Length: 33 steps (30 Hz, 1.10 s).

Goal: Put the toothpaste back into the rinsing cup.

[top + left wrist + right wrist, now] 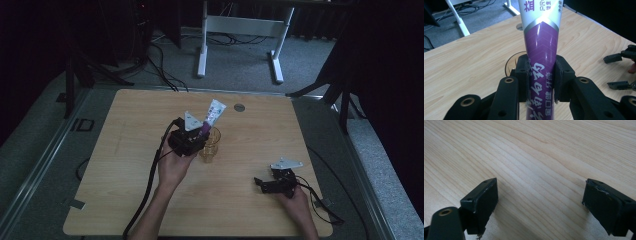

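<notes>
Purple-and-white toothpaste tube (212,117), high view: clamped in my left tongs (192,136), tilted over the amber glass cup (210,145) mid-bench (150,200), likely for dropping in; right tongs (265,184) idle nearby. Left gripper view: pads (522,80) press the tube (541,50), cup rim (510,63) behind. Right gripper view: right tongs (540,202) spread wide, empty, over bare wood.

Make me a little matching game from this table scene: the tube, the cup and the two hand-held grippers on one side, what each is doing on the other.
Things:
1. toothpaste tube
2. amber glass cup
3. left gripper
4. right gripper

States:
a. jaws wide apart, nothing between them, over bare wood
b. purple and white, clamped between two black pads
c. shut on the tube beside the cup
d. stands upright on the wooden table

Pairs: 1-b, 2-d, 3-c, 4-a
</notes>
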### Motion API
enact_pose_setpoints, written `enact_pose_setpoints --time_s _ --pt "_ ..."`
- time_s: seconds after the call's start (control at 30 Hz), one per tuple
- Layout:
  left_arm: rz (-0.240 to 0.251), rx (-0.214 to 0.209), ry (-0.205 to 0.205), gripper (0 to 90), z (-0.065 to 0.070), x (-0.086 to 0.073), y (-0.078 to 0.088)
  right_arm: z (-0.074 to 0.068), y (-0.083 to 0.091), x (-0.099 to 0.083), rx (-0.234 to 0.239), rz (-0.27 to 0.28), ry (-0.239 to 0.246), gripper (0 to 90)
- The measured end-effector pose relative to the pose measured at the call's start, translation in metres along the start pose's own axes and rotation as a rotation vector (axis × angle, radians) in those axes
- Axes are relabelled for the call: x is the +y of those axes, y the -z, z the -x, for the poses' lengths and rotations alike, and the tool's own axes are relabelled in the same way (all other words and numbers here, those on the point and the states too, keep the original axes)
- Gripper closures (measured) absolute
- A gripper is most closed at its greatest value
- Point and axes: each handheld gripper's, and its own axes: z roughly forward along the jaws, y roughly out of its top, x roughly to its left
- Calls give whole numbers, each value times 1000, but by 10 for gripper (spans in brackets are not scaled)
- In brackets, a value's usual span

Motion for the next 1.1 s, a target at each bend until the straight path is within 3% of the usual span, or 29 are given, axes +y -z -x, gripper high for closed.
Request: enact_pose_setpoints --time_s 1.1 --pt "93 -11 41 696 -5 4 -4 0 0 0 0 0 -1 126"
